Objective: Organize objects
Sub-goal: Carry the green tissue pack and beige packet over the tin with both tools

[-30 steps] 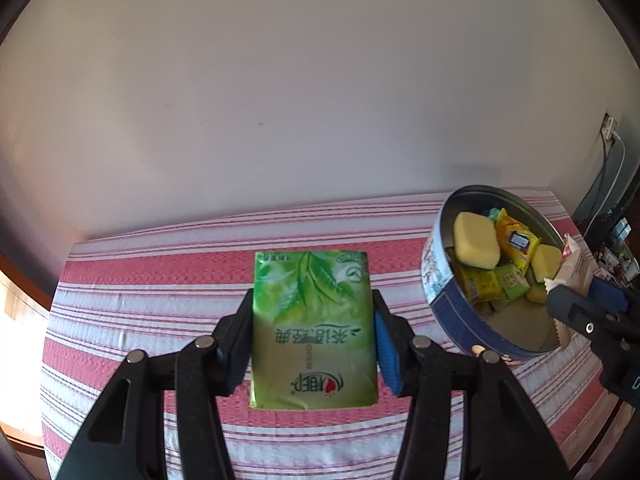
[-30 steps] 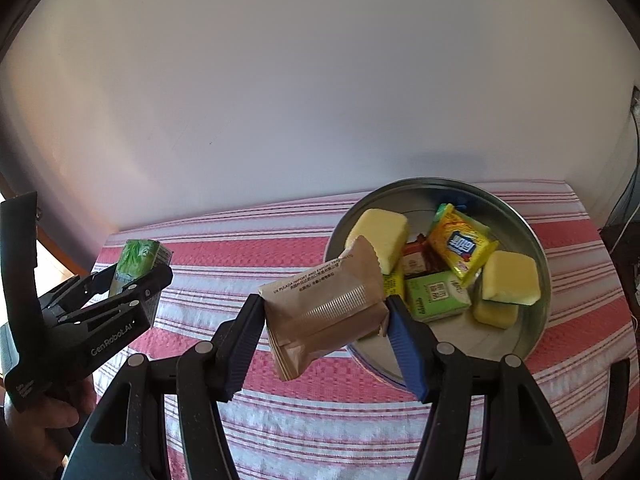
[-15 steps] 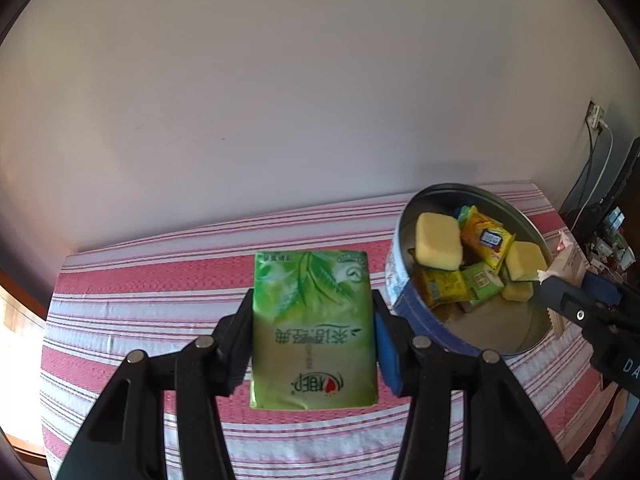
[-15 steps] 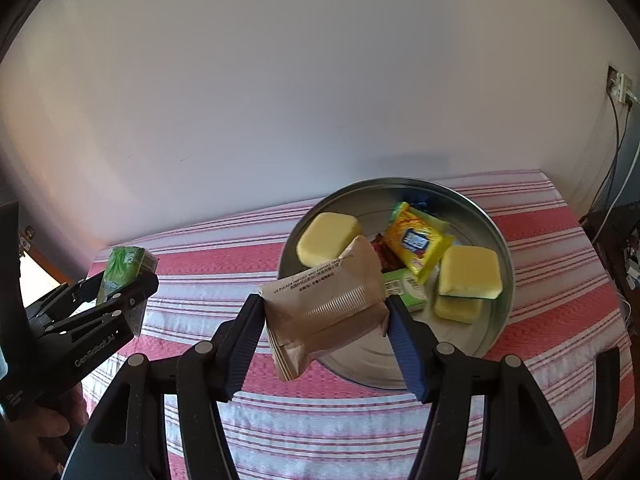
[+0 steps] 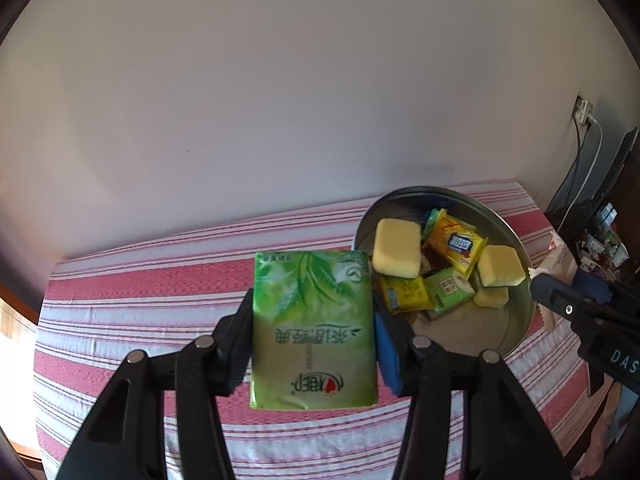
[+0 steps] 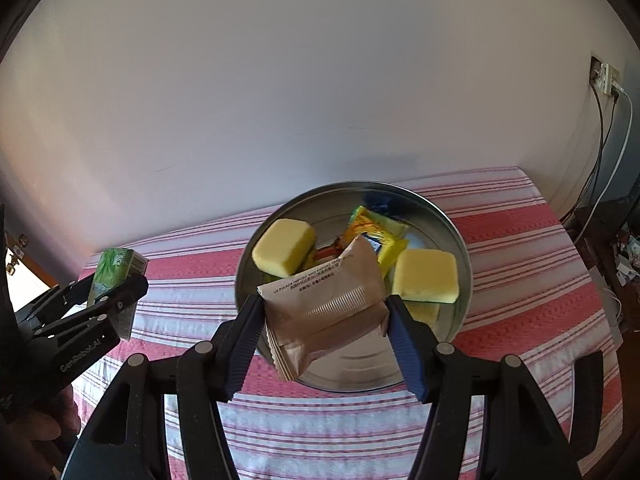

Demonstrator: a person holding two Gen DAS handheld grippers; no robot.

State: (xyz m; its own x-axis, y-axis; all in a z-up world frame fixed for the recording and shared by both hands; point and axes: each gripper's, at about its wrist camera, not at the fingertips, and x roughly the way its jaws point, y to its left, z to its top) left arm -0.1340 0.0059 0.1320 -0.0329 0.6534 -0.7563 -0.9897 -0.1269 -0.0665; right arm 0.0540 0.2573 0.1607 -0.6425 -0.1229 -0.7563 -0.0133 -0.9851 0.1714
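Left gripper (image 5: 314, 340) was clamped on a green tissue pack (image 5: 314, 330), glossy soft film, rectangular, held flat-on above the red-and-white striped cloth (image 5: 140, 292). Right gripper (image 6: 326, 326) was clamped on a brown snack packet (image 6: 326, 308), matte, crimped at its seal, tilted with one corner up at 1 o'clock. From the right wrist view the packet hung over the near rim of the round metal tin (image 6: 460, 256).

Tin: smooth bare wall, open top. Inside lay two yellow sponge blocks (image 6: 284, 252), rounded and porous, a yellow wrapped snack (image 6: 380, 236) and smaller wrappers, crowding the far half; the near floor at 6 o'clock was bare. Cloth to the left of the tin lay open up to the table's far edge, which met a plain white wall (image 6: 280, 100). Cables and a wall socket (image 6: 606, 78) sat at 2 o'clock.

Versus one second earlier: the tin sat further left in both views and nearer the green pack in the left wrist view; both grips unchanged.
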